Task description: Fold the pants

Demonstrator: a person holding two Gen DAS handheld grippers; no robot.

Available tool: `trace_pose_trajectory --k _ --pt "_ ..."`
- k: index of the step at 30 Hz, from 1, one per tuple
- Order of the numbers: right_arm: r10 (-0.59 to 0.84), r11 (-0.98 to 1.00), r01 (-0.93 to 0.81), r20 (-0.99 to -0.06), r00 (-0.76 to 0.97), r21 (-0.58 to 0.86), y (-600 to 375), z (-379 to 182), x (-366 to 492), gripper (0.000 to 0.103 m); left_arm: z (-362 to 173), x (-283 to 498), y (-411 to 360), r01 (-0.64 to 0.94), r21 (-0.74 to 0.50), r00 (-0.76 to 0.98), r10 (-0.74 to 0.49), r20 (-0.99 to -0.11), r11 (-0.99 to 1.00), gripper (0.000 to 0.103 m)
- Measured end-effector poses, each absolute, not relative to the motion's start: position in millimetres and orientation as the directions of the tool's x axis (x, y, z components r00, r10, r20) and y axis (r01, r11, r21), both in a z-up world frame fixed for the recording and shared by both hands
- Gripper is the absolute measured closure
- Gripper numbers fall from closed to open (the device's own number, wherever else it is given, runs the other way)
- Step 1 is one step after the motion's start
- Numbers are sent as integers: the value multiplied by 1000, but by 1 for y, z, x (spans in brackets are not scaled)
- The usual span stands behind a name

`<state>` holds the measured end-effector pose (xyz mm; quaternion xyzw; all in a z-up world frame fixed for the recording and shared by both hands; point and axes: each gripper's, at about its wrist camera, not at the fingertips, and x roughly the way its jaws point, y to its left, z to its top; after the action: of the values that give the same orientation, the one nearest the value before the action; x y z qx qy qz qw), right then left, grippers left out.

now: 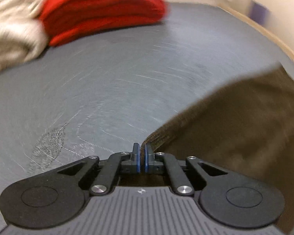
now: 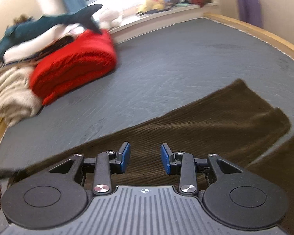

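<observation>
The brown corduroy pants [image 2: 215, 121] lie on the grey bed surface [image 2: 166, 58], one leg stretching from lower left to the right, a second part at the far right edge. My left gripper [image 1: 142, 150] is shut on an edge of the pants [image 1: 235, 121] and holds it lifted off the surface; the cloth hangs away to the right. My right gripper [image 2: 145, 154] is open and empty, just above the pant leg, jaws wide apart over the ribbed cloth.
A folded red blanket [image 2: 74, 64] and cream knit cloth [image 2: 11, 96] lie at the back left, with a blue plush shark [image 2: 49, 21] on top. A wooden bed frame [image 2: 264, 37] runs along the right. A windowsill with toys [image 2: 166, 0] is behind.
</observation>
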<state>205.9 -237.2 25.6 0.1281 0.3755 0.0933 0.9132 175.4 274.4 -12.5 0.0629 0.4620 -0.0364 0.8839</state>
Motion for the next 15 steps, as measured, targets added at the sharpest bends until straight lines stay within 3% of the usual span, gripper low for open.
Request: trace_pose_trajectory --k 5,9,13,15 --pt "216 929 44 -635 741 368 -288 35 199 66 25 80 243 310 38 518 -135 -844 950 101" --pt "173 888 163 -639 749 431 -326 28 189 66 5 5 214 409 19 419 -169 -892 913 100" --pt "142 860 238 -660 738 451 -347 16 180 66 -26 -16 226 235 -69 370 -155 -916 970 97" --pt "131 853 259 -666 735 453 -353 12 177 66 -19 -19 245 110 -126 423 -161 -892 986 78"
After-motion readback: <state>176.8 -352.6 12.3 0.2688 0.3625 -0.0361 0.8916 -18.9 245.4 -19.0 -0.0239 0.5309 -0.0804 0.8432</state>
